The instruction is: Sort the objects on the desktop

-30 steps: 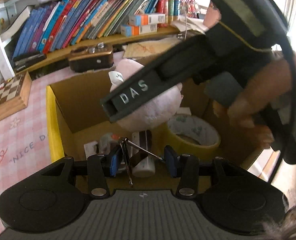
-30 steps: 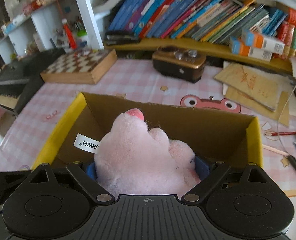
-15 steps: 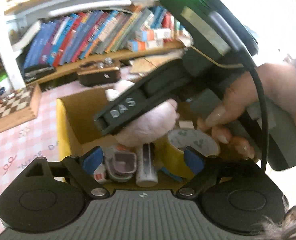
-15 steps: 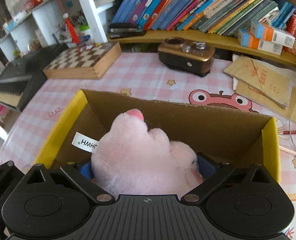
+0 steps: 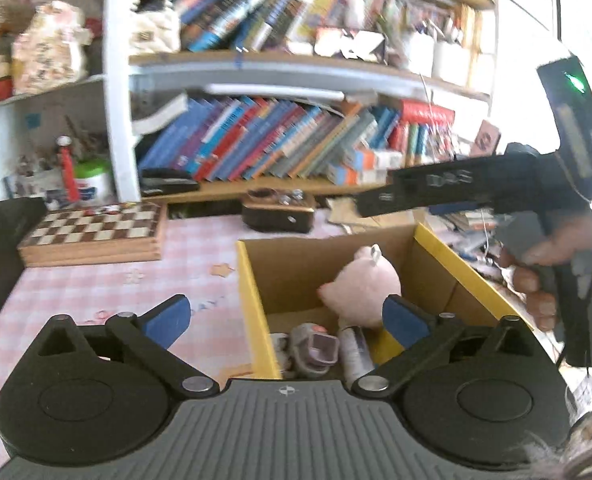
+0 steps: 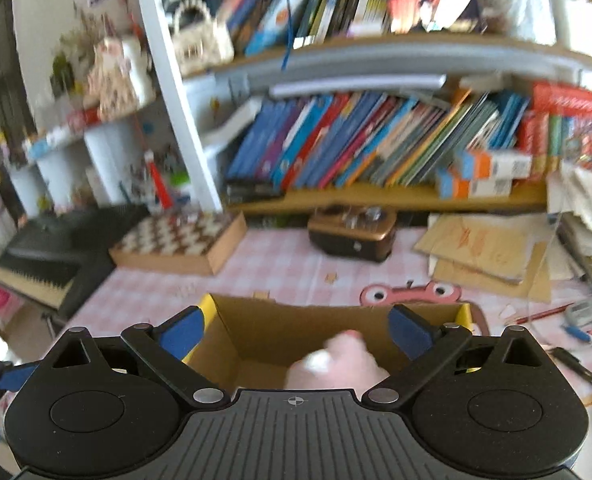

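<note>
A cardboard box with yellow rims [image 5: 252,296] [image 6: 280,328] stands on the pink checked tablecloth. A pink plush toy [image 5: 366,286] [image 6: 336,364] lies inside it, free of both grippers. Beside it in the box lie a grey pink-topped gadget [image 5: 316,350] and a white tube [image 5: 356,350]. My left gripper [image 5: 284,318] is open and empty above the box's near left corner. My right gripper [image 6: 296,330] is open and empty above the box; its body [image 5: 496,188] also shows in the left wrist view, held in a hand.
A wooden chessboard box [image 5: 96,232] [image 6: 180,240] and a brown radio-like device [image 5: 280,212] [image 6: 354,230] stand behind the box. Brown envelopes [image 6: 484,248] and pens [image 6: 576,320] lie to the right. Bookshelves [image 6: 376,140] rise at the back.
My right gripper opened, dropped the plush toy into the box and rose. My left gripper let go of a metal tool, opened wide and pulled up and back.
</note>
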Available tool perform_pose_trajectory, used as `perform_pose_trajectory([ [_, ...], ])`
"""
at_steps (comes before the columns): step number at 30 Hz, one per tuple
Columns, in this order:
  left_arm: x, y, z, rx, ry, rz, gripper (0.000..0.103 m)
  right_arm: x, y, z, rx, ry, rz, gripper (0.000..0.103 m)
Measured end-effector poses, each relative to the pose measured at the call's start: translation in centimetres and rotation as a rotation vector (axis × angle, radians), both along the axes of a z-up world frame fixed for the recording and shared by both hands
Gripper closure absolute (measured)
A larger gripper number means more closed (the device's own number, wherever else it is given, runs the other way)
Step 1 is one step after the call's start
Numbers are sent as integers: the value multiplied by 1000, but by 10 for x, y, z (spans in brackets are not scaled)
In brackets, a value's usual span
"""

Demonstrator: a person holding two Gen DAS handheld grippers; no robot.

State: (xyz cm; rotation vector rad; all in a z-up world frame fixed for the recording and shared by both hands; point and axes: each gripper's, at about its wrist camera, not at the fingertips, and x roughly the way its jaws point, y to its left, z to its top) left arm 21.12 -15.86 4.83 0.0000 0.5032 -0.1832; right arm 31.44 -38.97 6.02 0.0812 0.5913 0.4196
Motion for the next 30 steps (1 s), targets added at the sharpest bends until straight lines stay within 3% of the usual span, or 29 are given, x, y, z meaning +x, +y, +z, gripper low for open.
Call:
perform_pose_trajectory([
  [8, -53, 46, 2, -25, -19, 91, 0, -77, 1, 4, 2, -85, -93, 3],
  [15, -109, 77, 0, -59, -21, 137, 0, -150, 11, -10, -1, -72, -174, 3],
  [20, -144, 90, -14, -86, 24, 134, 0, -202, 28, -23, -32, -55, -189, 3],
  [30, -193, 109, -31, -97, 58, 133, 0, -264, 51, -40, -61, -1, -223, 3],
])
